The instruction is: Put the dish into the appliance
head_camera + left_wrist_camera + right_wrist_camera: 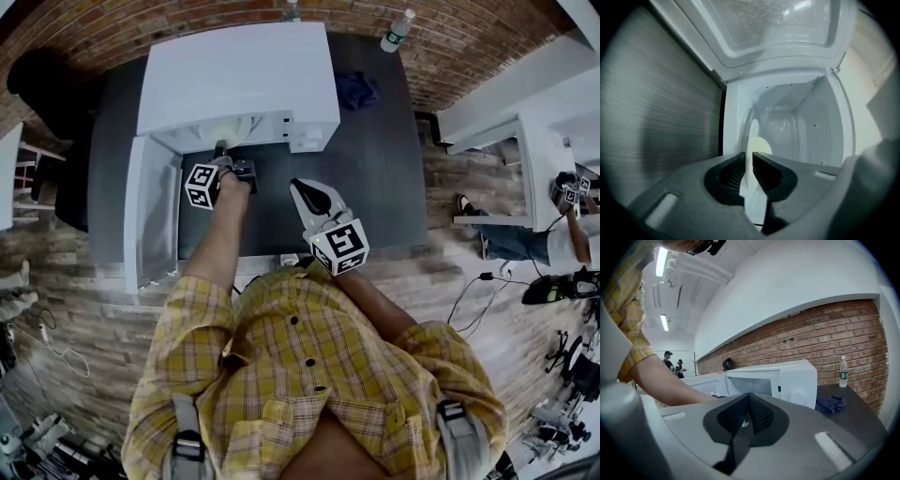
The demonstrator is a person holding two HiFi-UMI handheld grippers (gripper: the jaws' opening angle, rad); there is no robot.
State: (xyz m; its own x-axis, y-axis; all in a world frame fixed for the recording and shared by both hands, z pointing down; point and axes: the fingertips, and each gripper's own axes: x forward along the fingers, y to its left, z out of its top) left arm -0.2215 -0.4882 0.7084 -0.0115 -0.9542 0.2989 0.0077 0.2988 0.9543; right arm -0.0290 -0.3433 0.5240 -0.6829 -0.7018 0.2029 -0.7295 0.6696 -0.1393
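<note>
Left gripper (749, 158): jaws narrow, clamped on the rim of the round white plate (754, 133). We see the plate edge-on, reaching into the open cavity of the white box microwave oven (797, 126). The microwave's white door (778, 28) is swung open. Right gripper (748, 399) hangs in front of the microwave, jaws together, nothing between them. The microwave stands on a dark grey tabletop (862, 408).
</note>
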